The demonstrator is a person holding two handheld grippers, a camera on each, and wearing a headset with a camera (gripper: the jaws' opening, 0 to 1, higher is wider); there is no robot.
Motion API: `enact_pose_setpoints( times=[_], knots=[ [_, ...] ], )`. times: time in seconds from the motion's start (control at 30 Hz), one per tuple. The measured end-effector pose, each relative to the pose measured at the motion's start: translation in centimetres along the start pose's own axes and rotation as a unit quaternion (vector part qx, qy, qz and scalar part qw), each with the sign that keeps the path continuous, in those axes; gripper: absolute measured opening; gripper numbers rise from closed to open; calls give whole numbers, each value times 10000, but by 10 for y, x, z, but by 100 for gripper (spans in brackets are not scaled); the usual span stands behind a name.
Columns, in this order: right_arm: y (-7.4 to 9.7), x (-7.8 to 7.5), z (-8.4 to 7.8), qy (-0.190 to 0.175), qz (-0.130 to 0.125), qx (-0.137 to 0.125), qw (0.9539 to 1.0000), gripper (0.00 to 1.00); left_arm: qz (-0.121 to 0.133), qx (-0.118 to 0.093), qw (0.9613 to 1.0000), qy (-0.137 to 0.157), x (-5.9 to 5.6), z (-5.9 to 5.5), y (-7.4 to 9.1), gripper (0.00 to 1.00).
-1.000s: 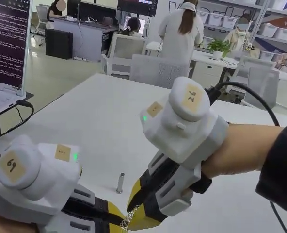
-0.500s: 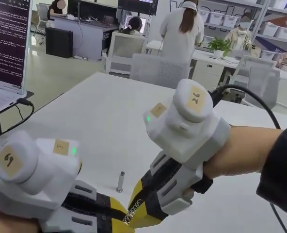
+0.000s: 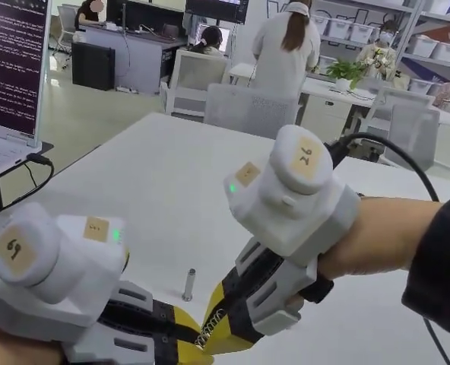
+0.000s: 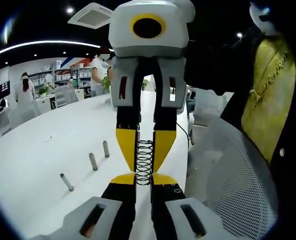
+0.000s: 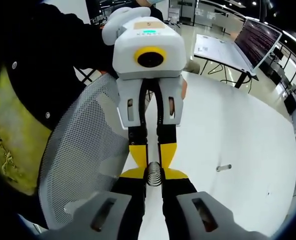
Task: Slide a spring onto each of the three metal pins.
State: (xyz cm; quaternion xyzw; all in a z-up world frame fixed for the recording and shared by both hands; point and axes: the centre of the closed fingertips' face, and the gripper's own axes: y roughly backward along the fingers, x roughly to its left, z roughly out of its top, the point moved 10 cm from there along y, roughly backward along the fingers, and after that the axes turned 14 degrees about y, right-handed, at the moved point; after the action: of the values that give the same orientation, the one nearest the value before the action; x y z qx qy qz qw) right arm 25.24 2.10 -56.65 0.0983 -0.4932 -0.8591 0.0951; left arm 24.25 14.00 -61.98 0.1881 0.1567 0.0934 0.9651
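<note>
1. Not much has changed: left tongs (image 4: 143,179) and right tongs (image 5: 154,174) are still both clenched on the spring (image 4: 144,160), tip to tip above the bench (image 3: 156,175).
2. Bare pin (image 3: 188,285) stands just beyond them (two other pins (image 4: 93,161) already wear springs).

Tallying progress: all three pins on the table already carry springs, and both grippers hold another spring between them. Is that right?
Not all three. The left gripper view shows two sprung pins and one bare pin. The left gripper and right gripper do hold a spring between them.
</note>
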Motion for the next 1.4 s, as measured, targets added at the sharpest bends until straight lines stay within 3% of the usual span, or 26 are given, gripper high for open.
enact_pose_setpoints(
  times=[0.17,0.43,0.63,0.87,1.17,1.4],
  knots=[
    [1,-2,1,25,-15,48,10000,8,31,-17,10000,-36,-1,0,0,5],
    [1,-2,1,42,19,117,9999,8,149,-4,9998,103,-2,0,0,25],
    [1,-3,1,67,47,180,9998,8,282,-6,9995,164,-2,-2,3,35],
    [5,-8,0,72,39,248,9997,8,591,-116,9977,299,4,-3,10,47],
    [4,-12,-1,71,22,277,9996,8,882,-314,9940,560,10,-5,19,70],
    [6,-16,-1,71,-16,286,9996,8,1049,-460,9914,638,10,-6,28,78]
  ],
)
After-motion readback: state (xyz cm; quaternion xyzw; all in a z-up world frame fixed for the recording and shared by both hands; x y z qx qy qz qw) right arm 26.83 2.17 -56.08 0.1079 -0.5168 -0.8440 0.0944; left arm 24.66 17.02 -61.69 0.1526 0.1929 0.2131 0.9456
